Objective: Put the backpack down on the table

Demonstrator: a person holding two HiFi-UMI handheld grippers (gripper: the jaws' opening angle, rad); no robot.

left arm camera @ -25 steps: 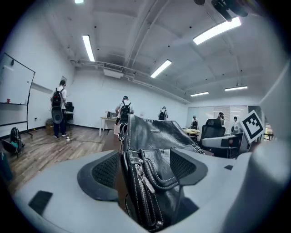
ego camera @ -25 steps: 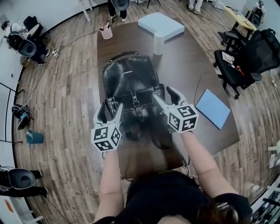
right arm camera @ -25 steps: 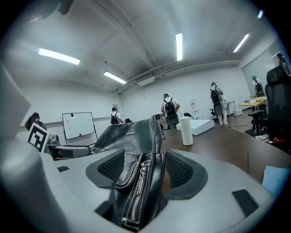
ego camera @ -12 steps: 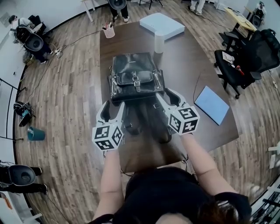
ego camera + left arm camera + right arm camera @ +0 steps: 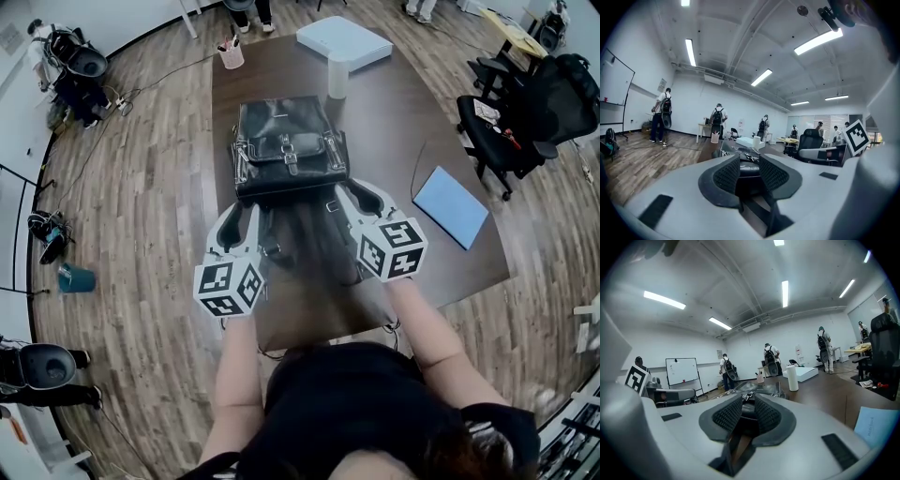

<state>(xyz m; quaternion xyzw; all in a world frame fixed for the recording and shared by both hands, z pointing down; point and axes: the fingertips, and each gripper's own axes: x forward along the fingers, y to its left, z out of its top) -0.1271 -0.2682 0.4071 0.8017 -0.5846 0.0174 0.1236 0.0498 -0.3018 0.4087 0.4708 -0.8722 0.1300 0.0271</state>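
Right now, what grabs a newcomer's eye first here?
The black backpack lies flat in the middle of the dark table, its straps trailing toward the person. The left gripper and right gripper sit at its near edge, jaws closing with nothing visibly caught between them. A blue sheet lies on the table's right side.
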